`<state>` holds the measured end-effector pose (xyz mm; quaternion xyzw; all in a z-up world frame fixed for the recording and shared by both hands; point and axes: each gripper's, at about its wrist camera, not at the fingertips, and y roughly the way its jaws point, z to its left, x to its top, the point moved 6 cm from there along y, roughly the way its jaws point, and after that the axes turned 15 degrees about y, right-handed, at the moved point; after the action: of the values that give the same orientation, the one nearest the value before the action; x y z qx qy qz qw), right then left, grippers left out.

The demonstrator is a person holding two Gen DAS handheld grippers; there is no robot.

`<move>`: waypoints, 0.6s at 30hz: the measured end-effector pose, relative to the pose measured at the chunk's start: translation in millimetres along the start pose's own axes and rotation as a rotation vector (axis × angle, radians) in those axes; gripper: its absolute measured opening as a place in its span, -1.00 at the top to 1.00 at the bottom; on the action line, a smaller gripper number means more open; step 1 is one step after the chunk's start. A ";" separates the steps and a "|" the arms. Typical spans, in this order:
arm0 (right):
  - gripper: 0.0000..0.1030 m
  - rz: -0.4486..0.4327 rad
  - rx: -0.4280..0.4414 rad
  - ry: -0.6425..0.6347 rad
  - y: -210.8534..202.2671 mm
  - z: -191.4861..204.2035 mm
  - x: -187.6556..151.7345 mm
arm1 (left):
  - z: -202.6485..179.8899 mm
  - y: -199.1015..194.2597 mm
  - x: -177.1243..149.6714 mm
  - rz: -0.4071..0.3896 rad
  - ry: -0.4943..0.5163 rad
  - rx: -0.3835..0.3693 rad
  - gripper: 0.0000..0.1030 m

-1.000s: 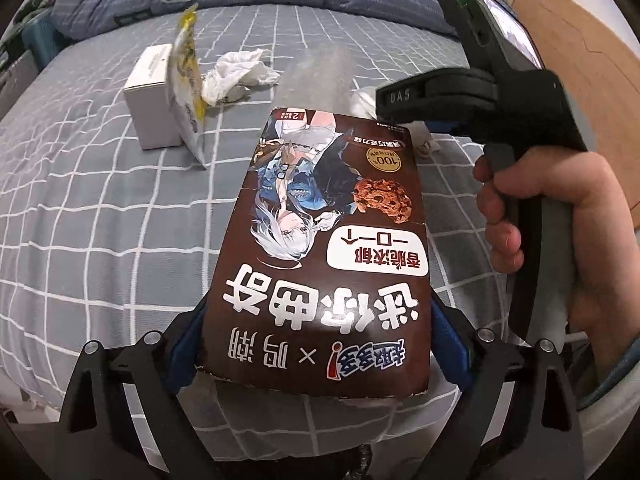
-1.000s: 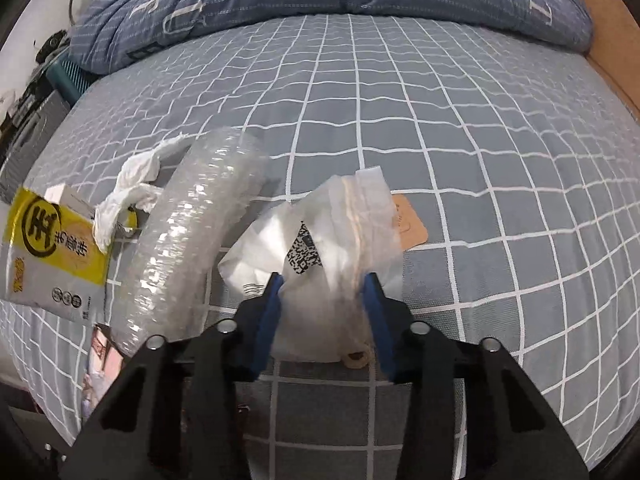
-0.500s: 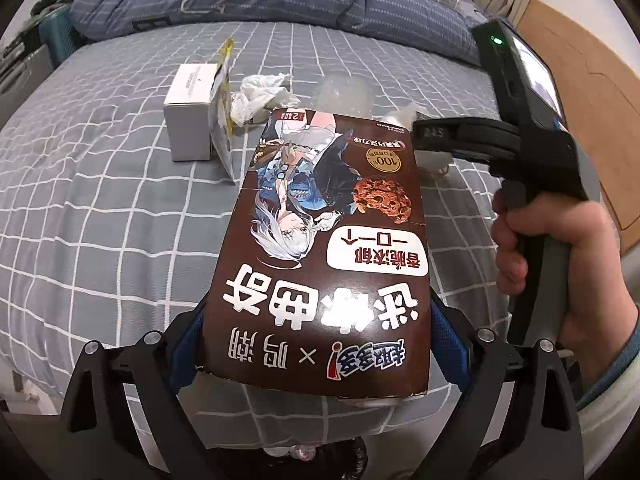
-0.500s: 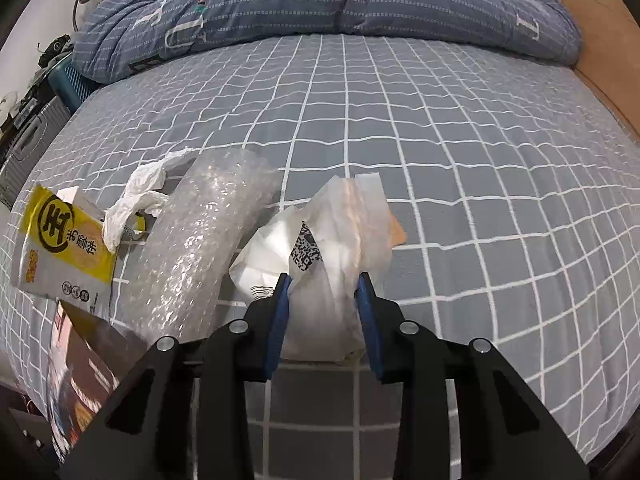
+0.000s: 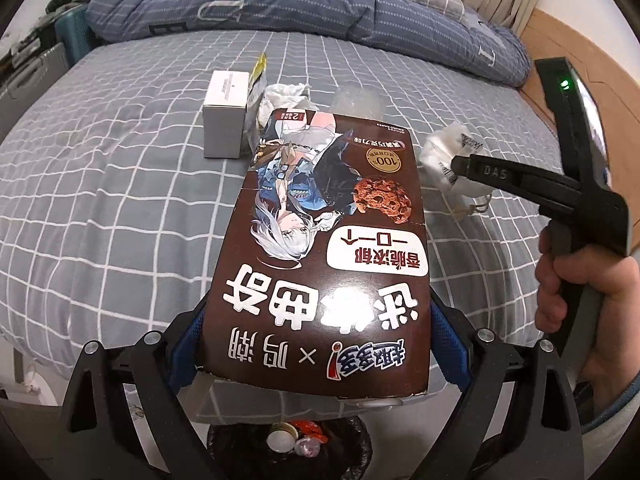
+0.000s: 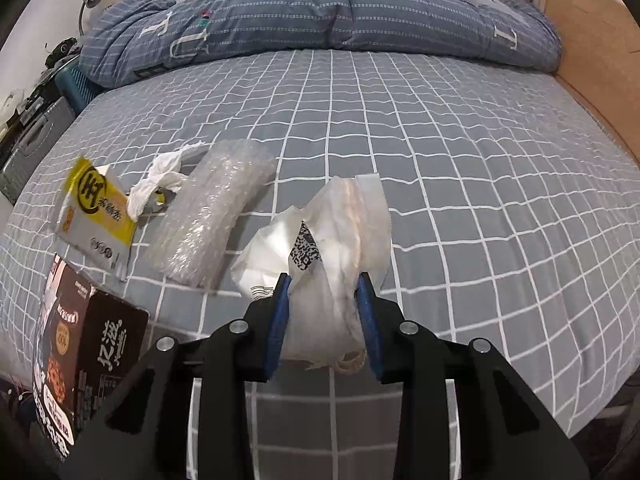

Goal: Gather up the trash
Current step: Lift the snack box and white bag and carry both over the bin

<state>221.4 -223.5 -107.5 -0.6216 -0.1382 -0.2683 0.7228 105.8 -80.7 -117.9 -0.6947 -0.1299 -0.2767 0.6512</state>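
Note:
My left gripper (image 5: 316, 344) is shut on a brown cookie box (image 5: 332, 248) and holds it above a black-lined trash bin (image 5: 296, 440) at the bed's front edge. The box also shows at the lower left of the right wrist view (image 6: 80, 356). My right gripper (image 6: 324, 304) is shut on a crumpled white plastic bag (image 6: 332, 240) lifted off the bed; the bag also shows in the left wrist view (image 5: 444, 152). On the bed lie a bubble-wrap roll (image 6: 212, 216), a white tissue (image 6: 160, 184), a yellow snack packet (image 6: 96, 216) and a white box (image 5: 226, 114).
The grey checked bed sheet (image 6: 460, 160) stretches back to a folded blue duvet (image 6: 320, 16). A wooden bed frame (image 6: 592, 56) runs along the right. Dark cases (image 6: 32, 140) stand at the left beside the bed.
Both grippers have pulled back from the bed and risen. The cookie box now hangs over the trash bin. The white bag has come up off the sheet in the right gripper.

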 end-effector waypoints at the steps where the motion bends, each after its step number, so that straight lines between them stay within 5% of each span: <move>1: 0.37 -0.005 0.000 -0.003 -5.7 0.7 -1.2 | -0.6 -3.8 -1.2 -0.002 -0.002 0.000 -0.75; 18: 0.37 0.026 -0.024 0.006 -53.5 -5.3 -43.7 | -0.4 -41.6 -17.6 -0.017 0.007 0.008 -0.76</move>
<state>155.0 -223.7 -87.8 -0.6311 -0.1249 -0.2622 0.7193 68.9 -73.0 -93.0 -0.6899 -0.1345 -0.2842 0.6521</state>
